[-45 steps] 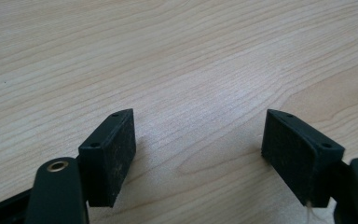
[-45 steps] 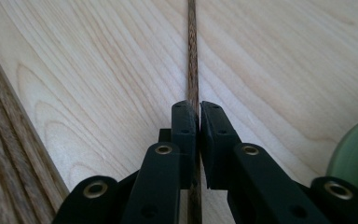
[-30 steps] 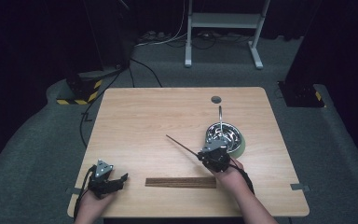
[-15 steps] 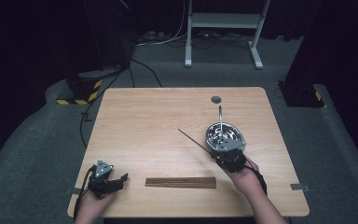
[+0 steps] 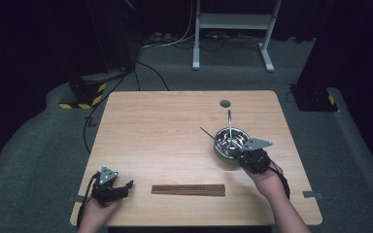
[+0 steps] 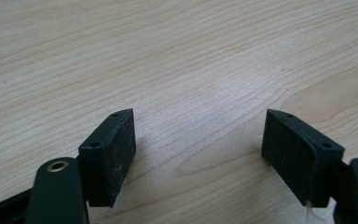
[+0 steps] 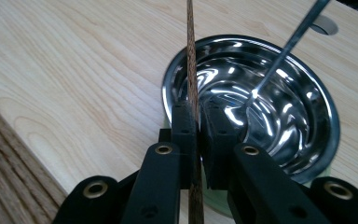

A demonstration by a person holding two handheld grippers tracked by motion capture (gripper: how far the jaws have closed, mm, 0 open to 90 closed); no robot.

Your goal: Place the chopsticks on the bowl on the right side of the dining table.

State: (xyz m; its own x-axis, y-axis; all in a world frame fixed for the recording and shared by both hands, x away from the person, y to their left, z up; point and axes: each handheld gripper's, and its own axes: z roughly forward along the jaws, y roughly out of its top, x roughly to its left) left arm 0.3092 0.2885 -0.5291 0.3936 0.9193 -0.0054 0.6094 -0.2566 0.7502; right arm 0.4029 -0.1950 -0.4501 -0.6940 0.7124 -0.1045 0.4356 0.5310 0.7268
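right gripper view, jaws clamping chopstick (image 7: 191, 65)

A pale wooden worktop (image 5: 165, 136) is filling the middle of the high view, with a small round hole (image 5: 225, 103) near its far edge. A shiny metal bowl (image 5: 231, 141) is sitting on it right of centre, a spoon (image 5: 229, 124) leaning inside. A dark wooden strip (image 5: 188, 190) is lying flat near the lower edge, well apart from the bowl.
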